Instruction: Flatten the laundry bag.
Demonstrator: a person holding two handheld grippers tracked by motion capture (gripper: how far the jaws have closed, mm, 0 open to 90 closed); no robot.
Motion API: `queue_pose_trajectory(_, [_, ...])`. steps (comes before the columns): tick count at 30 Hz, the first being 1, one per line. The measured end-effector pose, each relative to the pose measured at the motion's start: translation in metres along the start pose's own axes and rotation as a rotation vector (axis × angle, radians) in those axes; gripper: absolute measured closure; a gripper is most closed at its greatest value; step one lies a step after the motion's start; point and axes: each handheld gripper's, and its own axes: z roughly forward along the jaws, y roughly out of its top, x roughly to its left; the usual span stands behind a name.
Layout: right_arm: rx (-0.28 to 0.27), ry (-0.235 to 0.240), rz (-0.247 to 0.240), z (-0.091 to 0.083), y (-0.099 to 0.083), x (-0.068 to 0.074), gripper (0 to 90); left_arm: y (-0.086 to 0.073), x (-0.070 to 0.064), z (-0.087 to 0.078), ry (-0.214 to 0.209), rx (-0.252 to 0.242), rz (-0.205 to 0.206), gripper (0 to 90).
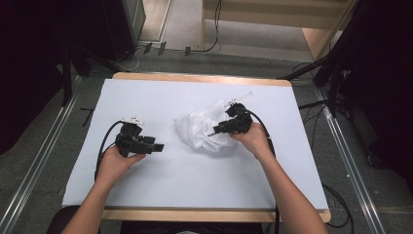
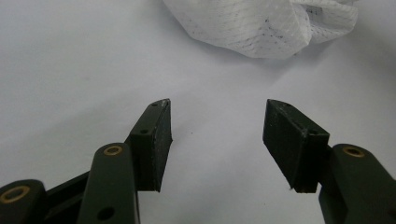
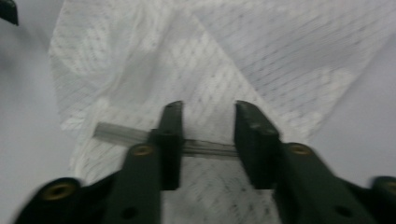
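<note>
A crumpled white mesh cloth (image 1: 200,130) lies on the white table cover (image 1: 195,185), right of centre. My right gripper (image 1: 213,132) rests on its right side, pointing left. In the right gripper view the jaws (image 3: 208,112) stand a little apart over the cloth (image 3: 210,60), and a thin grey strip (image 3: 116,133) runs across beneath them. Nothing is pinched between them. My left gripper (image 1: 158,147) lies low on the bare cover, left of the cloth. It (image 2: 217,112) is wide open and holds nothing, with the cloth (image 2: 261,28) a short way ahead of it.
The cover spans a wooden table whose edge (image 1: 195,77) shows at the back. Metal rails (image 1: 44,151) run along the floor on both sides. Cables (image 1: 104,141) trail from the grippers. Bare cover stretches in front of and behind the cloth.
</note>
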Motion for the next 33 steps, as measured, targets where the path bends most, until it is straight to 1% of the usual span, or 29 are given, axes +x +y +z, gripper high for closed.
queue_pose_trajectory(2, [0.011,-0.014,-0.029,0.002,-0.002,0.004,87.3,0.000,0.000,0.000,0.002,0.004,0.002,43.1])
queue_pose_trajectory(3, [0.009,-0.010,-0.038,0.001,-0.002,0.007,90.0,0.000,0.000,0.000,0.003,0.004,0.001,43.0])
queue_pose_trajectory(6, [-0.027,-0.014,-0.051,-0.009,0.000,0.016,90.0,0.000,0.000,0.000,0.000,0.001,-0.001,43.1])
queue_pose_trajectory(8, [-0.070,-0.005,-0.067,-0.021,0.001,0.024,90.0,0.000,0.001,0.000,0.000,-0.001,-0.003,43.1])
queue_pose_trajectory(9, [-0.070,-0.005,-0.067,-0.021,0.001,0.024,90.0,0.000,0.001,0.000,0.000,-0.001,-0.003,43.1])
queue_pose_trajectory(10, [-0.100,0.019,-0.078,-0.033,0.000,0.035,90.0,0.000,0.001,0.000,0.002,-0.002,-0.004,43.1])
queue_pose_trajectory(11, [-0.105,0.024,-0.077,-0.036,-0.001,0.039,90.0,0.000,0.001,-0.001,0.003,-0.005,-0.003,43.1])
queue_pose_trajectory(13, [-0.114,0.033,-0.097,-0.043,-0.005,0.050,90.0,0.000,0.001,-0.002,0.006,-0.010,-0.005,43.1])
queue_pose_trajectory(16, [-0.109,0.053,-0.103,-0.046,-0.015,0.063,90.0,0.000,0.001,-0.003,0.005,-0.015,-0.007,43.2])
queue_pose_trajectory(20, [-0.095,0.078,-0.110,-0.043,-0.030,0.078,90.0,0.002,0.003,-0.003,0.005,-0.018,-0.010,43.2])
queue_pose_trajectory(24, [-0.072,0.097,-0.133,-0.034,-0.044,0.091,90.0,0.004,0.002,-0.001,0.001,-0.018,-0.005,43.2])
queue_pose_trajectory(26, [-0.054,0.106,-0.138,-0.028,-0.050,0.095,90.0,0.006,0.002,0.000,-0.001,-0.019,-0.001,43.2])
queue_pose_trajectory(28, [-0.040,0.120,-0.127,-0.021,-0.055,0.098,90.0,0.007,0.002,0.000,-0.002,-0.024,0.002,43.1])
queue_pose_trajectory(33, [-0.019,0.126,-0.137,-0.008,-0.063,0.106,90.0,0.014,0.005,0.003,-0.013,-0.032,0.003,42.7])
